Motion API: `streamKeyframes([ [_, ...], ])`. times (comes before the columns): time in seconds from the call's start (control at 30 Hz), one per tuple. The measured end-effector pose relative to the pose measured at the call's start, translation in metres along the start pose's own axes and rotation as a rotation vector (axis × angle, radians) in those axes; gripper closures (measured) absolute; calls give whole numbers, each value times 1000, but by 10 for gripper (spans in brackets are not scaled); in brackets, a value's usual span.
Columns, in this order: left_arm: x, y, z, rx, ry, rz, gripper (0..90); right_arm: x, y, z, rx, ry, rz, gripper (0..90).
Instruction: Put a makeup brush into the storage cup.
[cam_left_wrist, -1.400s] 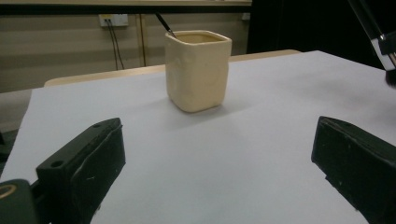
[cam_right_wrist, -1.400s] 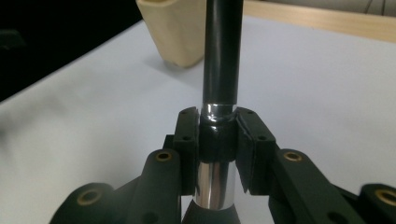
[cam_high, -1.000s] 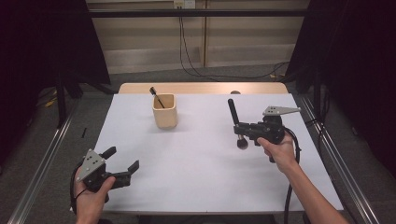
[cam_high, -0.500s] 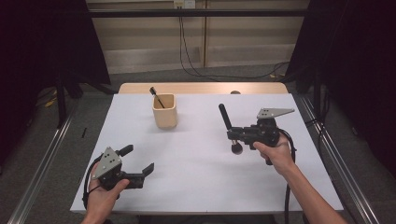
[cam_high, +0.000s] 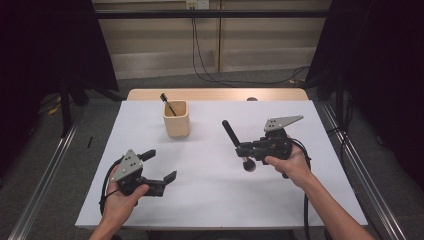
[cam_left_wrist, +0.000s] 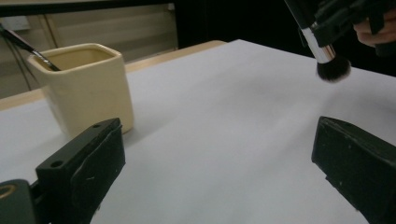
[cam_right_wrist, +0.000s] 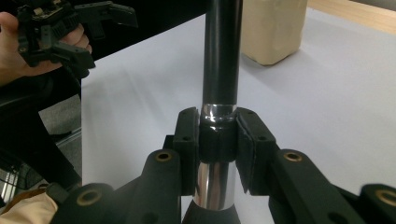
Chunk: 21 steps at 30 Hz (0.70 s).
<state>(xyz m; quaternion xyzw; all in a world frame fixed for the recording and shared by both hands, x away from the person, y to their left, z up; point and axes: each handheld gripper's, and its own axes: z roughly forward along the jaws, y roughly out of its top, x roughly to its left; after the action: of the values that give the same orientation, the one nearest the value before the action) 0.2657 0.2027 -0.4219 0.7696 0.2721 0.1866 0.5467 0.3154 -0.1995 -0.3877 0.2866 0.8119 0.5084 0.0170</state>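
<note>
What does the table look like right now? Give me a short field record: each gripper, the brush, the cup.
right gripper: shut on the makeup brush, pads clamped at its silver ferrule
makeup brush: held off the table, black handle angled up toward the cup, bristle head hanging low
left gripper: open, nothing between the jaws, near the table's front left
cup: cream, upright at the back of the white table, apart from both grippers
in the cup: one thin dark brush leaning against the rim
</note>
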Motion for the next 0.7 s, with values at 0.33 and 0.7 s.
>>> streamKeyframes([
  [0.33, -4, 2, 14, 19, -44, -23, 28, 10, 7, 13, 81, 43, -41, 718],
  [0.7, -9, 20, 29, 40, -72, 16, 42, 17, 11, 34, 195, 75, -88, 719],
])
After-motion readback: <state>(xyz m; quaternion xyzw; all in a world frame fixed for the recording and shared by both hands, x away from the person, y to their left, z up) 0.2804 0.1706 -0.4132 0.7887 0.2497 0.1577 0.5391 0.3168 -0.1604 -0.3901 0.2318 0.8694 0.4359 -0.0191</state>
